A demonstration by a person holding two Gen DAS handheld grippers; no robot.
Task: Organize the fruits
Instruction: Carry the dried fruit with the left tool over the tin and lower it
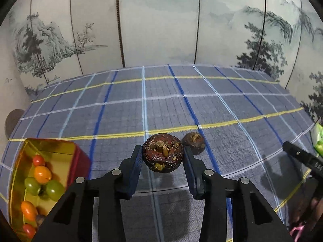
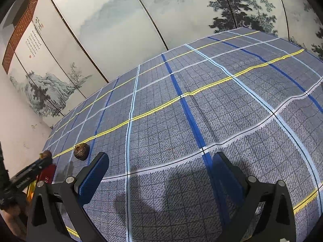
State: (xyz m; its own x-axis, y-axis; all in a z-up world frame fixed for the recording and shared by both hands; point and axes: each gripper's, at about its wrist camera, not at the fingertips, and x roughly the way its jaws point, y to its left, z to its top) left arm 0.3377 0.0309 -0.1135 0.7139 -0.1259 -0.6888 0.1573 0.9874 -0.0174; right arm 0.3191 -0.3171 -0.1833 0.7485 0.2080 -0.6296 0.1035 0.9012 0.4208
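The left gripper [image 1: 163, 157] is closed on a dark brown, round fruit [image 1: 162, 152], its blue pads [image 1: 135, 167] pressing on either side, and the fruit hangs clear above the checked cloth [image 1: 181, 104] that covers the surface. Just beyond and to the right of this gripper, a second, smaller brown fruit [image 1: 194, 142] lies on the cloth beside a blue stripe. Down to the gripper's left stands a tin [image 1: 60, 149], gold inside and red outside, holding small red and orange tomatoes [image 1: 42, 173] and green grapes [image 1: 54, 189]. At the far right edge of the left wrist view, one black finger of the right gripper [image 1: 298, 155] reaches in, with something bright green behind it that is too cut off to name.

The right gripper [image 2: 159, 179] stands wide apart with nothing between its pads, only cloth showing beneath. Far to its left the small brown fruit [image 2: 81, 151] rests on the cloth, and beyond it the left gripper's tip shows with the held fruit [image 2: 46, 153] partly hidden.
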